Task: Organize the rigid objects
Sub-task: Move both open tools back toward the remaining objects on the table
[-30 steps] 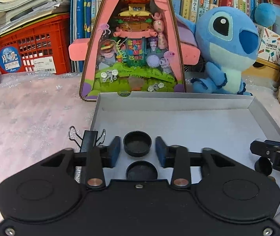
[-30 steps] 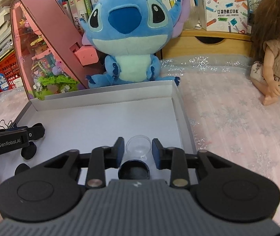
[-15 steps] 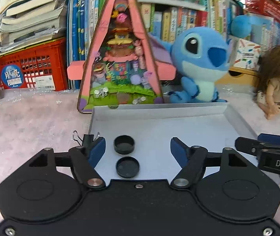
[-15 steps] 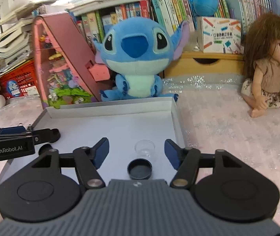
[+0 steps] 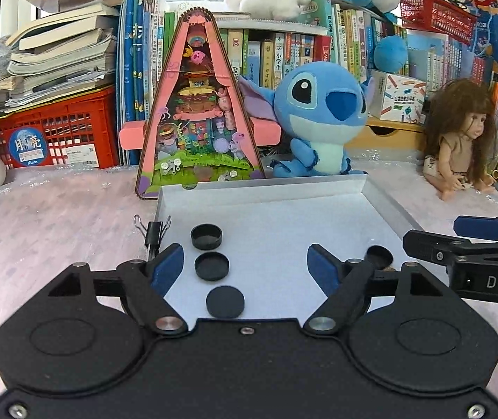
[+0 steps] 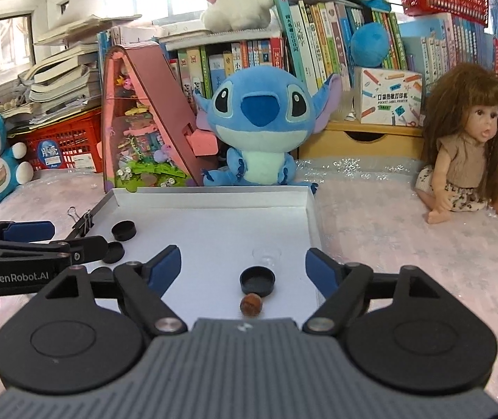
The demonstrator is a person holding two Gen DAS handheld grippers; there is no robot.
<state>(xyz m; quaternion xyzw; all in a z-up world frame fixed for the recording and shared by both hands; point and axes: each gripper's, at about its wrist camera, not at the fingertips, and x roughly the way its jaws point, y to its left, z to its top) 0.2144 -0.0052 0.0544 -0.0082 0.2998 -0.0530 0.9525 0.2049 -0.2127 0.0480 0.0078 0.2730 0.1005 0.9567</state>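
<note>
In the white tray (image 6: 313, 216), black caps (image 5: 206, 237) sit lined along the left and right edges for tidiness; left gripper (image 5: 247, 265) and right gripper (image 6: 243, 265) have just been opening, fingers apart, nothing between them

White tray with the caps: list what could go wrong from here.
1. The clear cup is hard to see against the white tray, so a closing finger could knock it over.
2. The brown ball lies loose beside a black cap; a nudge might roll it.
3. The left hand-held gripper and right hand-held gripper, both open, are close over the tray and could bump.
</note>
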